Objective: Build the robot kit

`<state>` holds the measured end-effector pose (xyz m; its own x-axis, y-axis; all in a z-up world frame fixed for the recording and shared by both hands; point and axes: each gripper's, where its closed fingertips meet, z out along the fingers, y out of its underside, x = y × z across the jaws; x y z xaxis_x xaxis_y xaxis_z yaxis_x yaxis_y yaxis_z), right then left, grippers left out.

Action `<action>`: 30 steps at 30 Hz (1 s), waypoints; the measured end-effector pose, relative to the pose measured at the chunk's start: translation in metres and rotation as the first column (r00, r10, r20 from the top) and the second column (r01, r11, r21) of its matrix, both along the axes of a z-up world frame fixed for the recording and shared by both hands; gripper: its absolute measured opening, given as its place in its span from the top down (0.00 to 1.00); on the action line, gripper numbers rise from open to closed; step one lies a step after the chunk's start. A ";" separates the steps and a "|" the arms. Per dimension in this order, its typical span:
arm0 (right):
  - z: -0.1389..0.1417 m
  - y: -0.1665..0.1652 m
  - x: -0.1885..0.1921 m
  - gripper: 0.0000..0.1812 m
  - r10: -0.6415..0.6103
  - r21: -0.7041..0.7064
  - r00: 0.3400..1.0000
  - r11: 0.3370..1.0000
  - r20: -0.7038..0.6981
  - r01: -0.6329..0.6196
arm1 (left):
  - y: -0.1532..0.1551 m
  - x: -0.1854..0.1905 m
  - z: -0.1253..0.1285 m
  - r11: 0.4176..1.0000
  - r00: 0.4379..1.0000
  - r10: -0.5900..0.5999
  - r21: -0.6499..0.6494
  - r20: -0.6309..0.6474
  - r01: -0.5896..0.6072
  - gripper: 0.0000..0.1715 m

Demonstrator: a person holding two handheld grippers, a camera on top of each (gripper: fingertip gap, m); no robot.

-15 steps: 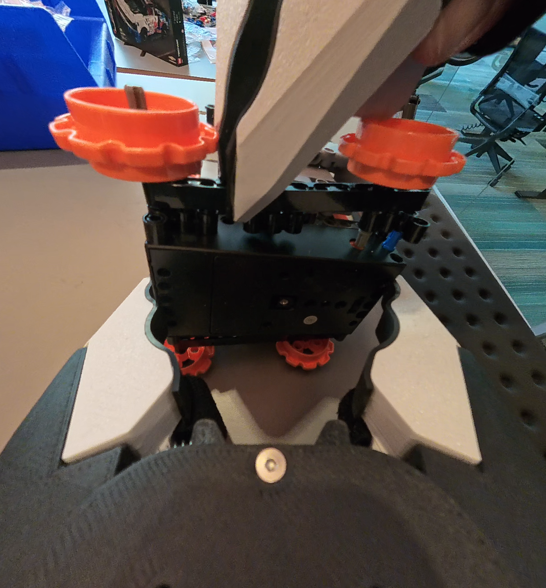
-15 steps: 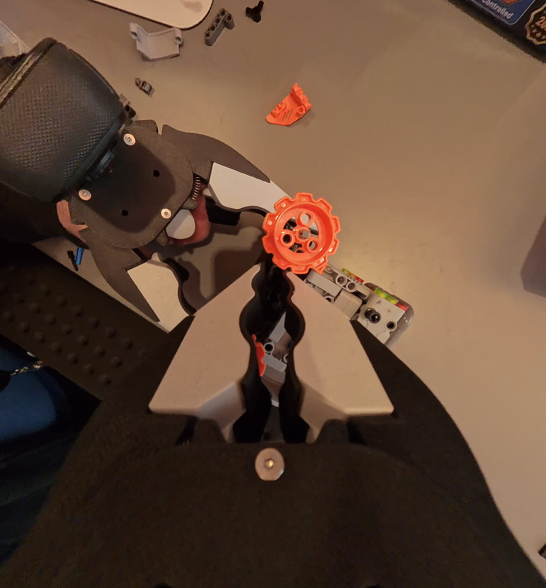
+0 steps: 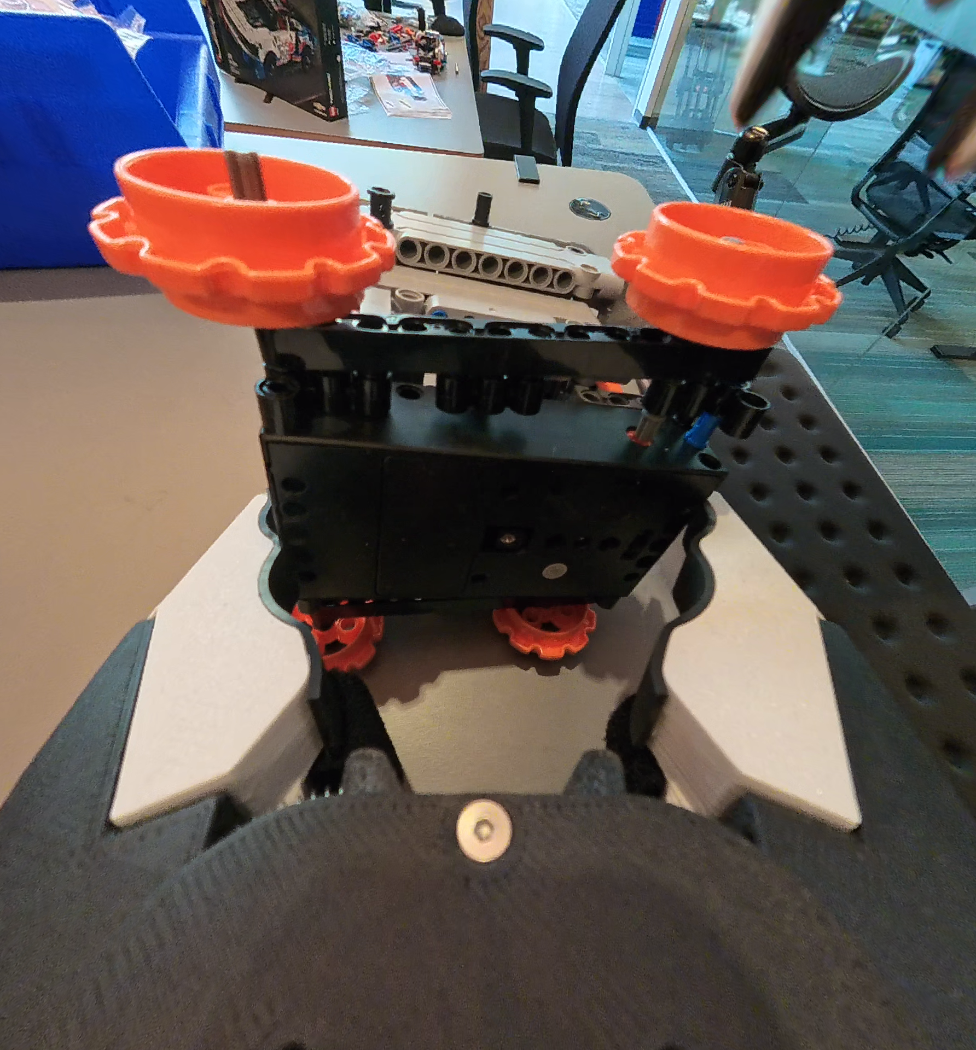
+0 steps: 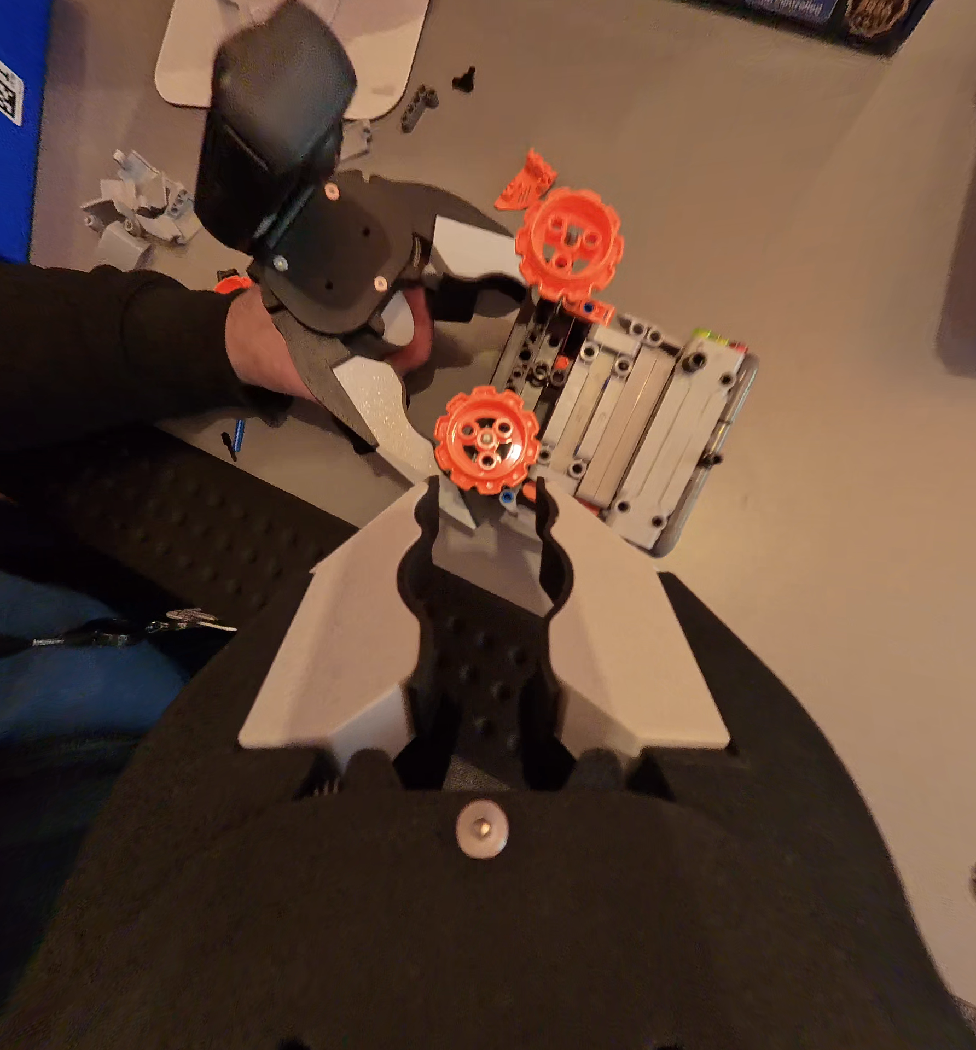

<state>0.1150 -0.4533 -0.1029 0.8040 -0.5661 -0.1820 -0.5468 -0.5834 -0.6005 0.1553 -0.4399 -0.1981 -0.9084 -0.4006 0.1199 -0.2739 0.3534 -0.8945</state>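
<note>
Clamping the black-and-grey brick model point(image 3: 474, 511) by its sides, the left gripper point(image 3: 483, 568) carries it above the bench point(image 3: 76, 454); the right gripper point(image 4: 483, 500) hangs spread and empty, the model's nearer orange wheel point(image 4: 486, 437) just beyond its tips at twelve o'clock.

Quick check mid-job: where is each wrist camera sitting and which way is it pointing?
Left wrist view: on the left tongs, facing level across the table; its fingers clamp the wheeled model.
Right wrist view: on the right tongs, looking down at the table; its open fingers and the person's hand show.
Shared: the model, its orange wheels.
</note>
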 end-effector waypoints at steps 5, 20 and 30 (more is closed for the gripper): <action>-0.034 0.004 -0.008 0.72 -0.043 -0.014 0.999 0.999 -0.020 0.043 | 0.000 0.000 0.000 1.000 1.000 0.003 0.001 0.001 -0.003 0.21; -0.049 0.017 -0.005 0.89 -0.067 -0.055 0.994 0.996 0.084 0.072 | 0.001 0.002 0.000 1.000 1.000 0.022 0.000 -0.004 -0.022 0.21; -0.049 0.021 0.001 0.89 -0.138 0.049 0.974 0.990 0.180 0.131 | 0.003 0.006 0.000 0.999 0.999 0.033 -0.003 -0.013 -0.033 0.21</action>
<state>0.1159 -0.4325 -0.1524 0.7423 -0.6672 -0.0614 -0.4979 -0.4879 -0.7170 0.1609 -0.4367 -0.1981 -0.8930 -0.4300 0.1329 -0.2969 0.3410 -0.8919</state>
